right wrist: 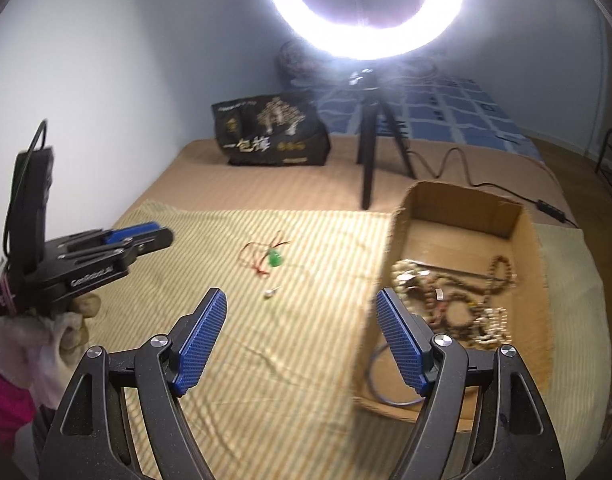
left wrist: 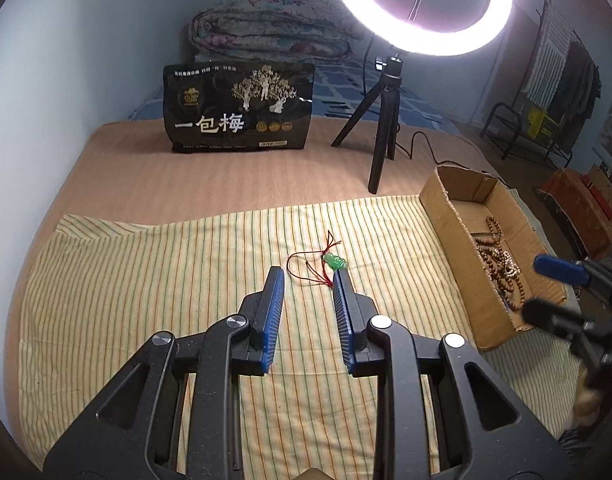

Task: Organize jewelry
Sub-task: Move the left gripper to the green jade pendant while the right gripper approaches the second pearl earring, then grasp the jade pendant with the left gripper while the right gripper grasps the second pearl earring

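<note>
Green pendant (left wrist: 335, 262) on red cord lies mid striped cloth (left wrist: 146, 280) on the bed, just ahead of your left hand-held gripper (left wrist: 308, 276), jaws wide to straddle it. Right hand-held gripper (right wrist: 300, 300) wide, empty, beside cardboard box (right wrist: 534, 240) at the cloth's right edge, beads inside.

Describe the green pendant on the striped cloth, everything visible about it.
The small translucent green carved pendant looks like jade or glass and hangs on a thin red cord with knotted tassel ends. It lies flat on the yellow striped cloth, cord looped loosely to its left. The open left claw is just before it, one fingertip near; contact is unclear.
</note>
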